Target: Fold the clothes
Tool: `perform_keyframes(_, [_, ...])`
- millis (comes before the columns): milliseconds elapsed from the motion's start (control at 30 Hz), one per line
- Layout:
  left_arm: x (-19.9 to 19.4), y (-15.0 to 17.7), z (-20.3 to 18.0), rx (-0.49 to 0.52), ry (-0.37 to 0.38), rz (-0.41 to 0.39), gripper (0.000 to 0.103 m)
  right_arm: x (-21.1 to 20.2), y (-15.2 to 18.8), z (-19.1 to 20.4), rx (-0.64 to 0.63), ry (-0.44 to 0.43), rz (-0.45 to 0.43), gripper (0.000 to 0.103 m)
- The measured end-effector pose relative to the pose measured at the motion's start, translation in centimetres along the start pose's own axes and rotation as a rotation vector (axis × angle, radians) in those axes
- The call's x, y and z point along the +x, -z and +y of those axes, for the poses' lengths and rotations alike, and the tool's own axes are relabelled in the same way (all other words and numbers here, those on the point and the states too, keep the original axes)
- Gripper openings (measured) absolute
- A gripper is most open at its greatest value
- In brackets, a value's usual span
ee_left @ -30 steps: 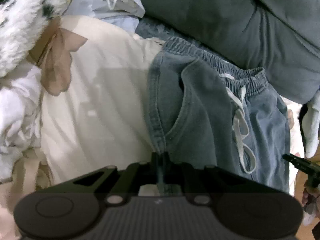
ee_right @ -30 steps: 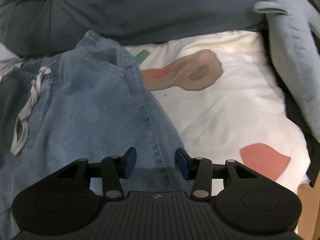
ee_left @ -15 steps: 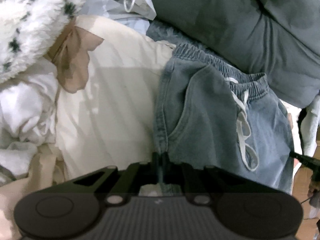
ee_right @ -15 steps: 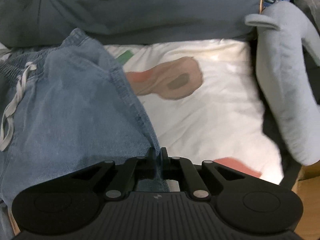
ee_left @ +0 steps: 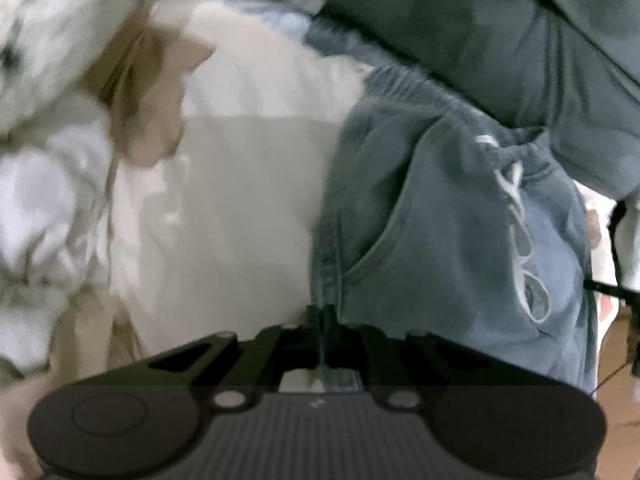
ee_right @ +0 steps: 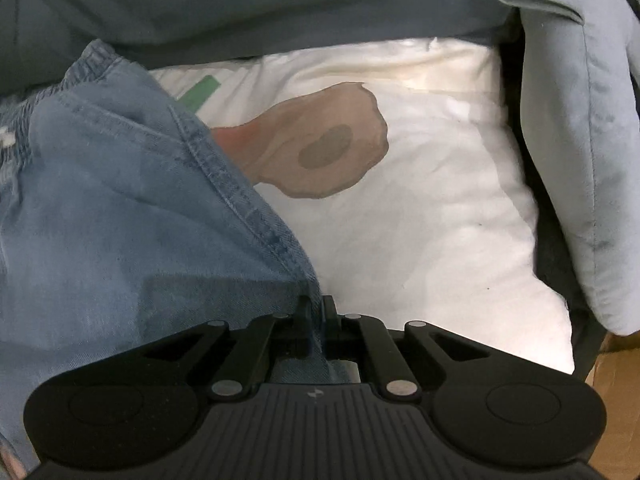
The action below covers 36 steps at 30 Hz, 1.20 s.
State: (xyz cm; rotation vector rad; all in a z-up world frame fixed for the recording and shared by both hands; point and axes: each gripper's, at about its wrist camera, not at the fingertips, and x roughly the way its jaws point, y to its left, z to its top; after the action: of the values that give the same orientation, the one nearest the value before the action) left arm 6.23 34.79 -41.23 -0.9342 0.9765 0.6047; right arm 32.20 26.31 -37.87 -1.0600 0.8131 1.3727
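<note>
Denim shorts (ee_right: 120, 208) lie on the bed's white cover (ee_right: 420, 220); the right gripper (ee_right: 316, 312), open a second ago, now pinches their right seam, the left gripper (ee_left: 322, 316) their left seam, ready to fold.

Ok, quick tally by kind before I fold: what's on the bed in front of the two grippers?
Denim shorts, pinched at both side seams: 1
Grippers, left gripper and right gripper, both shut on the shorts: 2
White patterned pillow: 1
Dark grey duvet: 1
Grey-blue plush toy: 1
Total: 6
</note>
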Motion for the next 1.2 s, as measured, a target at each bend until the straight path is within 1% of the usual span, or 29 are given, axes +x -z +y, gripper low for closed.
perform_keyframes(33, [-0.3,-0.3,-0.1,0.007,0.005,-0.021,0.012,-0.3,-0.2,-0.1,0.006,-0.010,0.001,0.007])
perform_keyframes(100, [-0.9,-1.2,-0.1,0.001,0.022,-0.052,0.025,-1.5,-0.5,-0.1,-0.005,-0.039,-0.029,0.017])
perform_keyframes(133, [-1.0,-1.7,-0.1,-0.007,0.021,-0.065,0.027,-2.1,-0.7,0.1,-0.009,-0.054,-0.048,0.032])
perform_keyframes(167, [-1.1,-2.3,-0.2,-0.009,0.023,-0.078,0.028,-2.7,-1.1,0.3,-0.012,-0.069,-0.069,0.038])
perform_keyframes(200, [-1.0,-3.0,-0.3,-0.002,0.029,-0.092,0.028,-3.2,-1.5,0.6,-0.015,-0.087,-0.087,0.040])
perform_keyframes(333, [-0.7,-5.6,-1.3,0.045,0.044,-0.150,0.031,-3.8,-3.5,2.4,-0.040,-0.163,-0.138,0.041])
perform_keyframes(433, [-0.1,-7.7,-1.9,0.078,0.057,-0.182,0.034,-3.7,-5.0,3.8,-0.058,-0.207,-0.176,0.045])
perform_keyframes(467, [0.2,-8.4,-2.1,0.087,0.061,-0.186,0.034,-3.6,-5.4,4.2,-0.060,-0.216,-0.187,0.047])
perform_keyframes(600, [1.6,-10.4,-2.5,0.129,0.056,-0.179,0.034,-3.6,-7.3,6.1,-0.075,-0.238,-0.224,0.047])
perform_keyframes(700, [1.7,-11.3,-3.4,0.196,0.057,-0.202,0.034,-3.4,-9.1,7.4,-0.082,-0.251,-0.252,0.047])
perform_keyframes(800, [1.9,-12.7,-5.1,0.280,0.090,-0.205,0.037,-3.4,-10.5,8.6,-0.094,-0.296,-0.269,0.047])
perform_keyframes(933, [2.7,-14.5,-7.9,0.416,0.135,-0.171,0.041,-3.6,-11.5,10.4,-0.131,-0.341,-0.256,0.047])
perform_keyframes(1000, [3.4,-15.1,-9.3,0.497,0.147,-0.133,0.048,-3.6,-11.8,11.1,-0.141,-0.358,-0.247,0.047])
perform_keyframes(1133, [5.4,-15.5,-11.7,0.640,0.164,-0.044,0.049,-3.5,-11.9,12.4,-0.164,-0.379,-0.229,0.048])
perform_keyframes(1200, [6.7,-15.3,-12.9,0.732,0.138,0.003,0.048,-3.4,-11.9,12.8,-0.168,-0.388,-0.219,0.048])
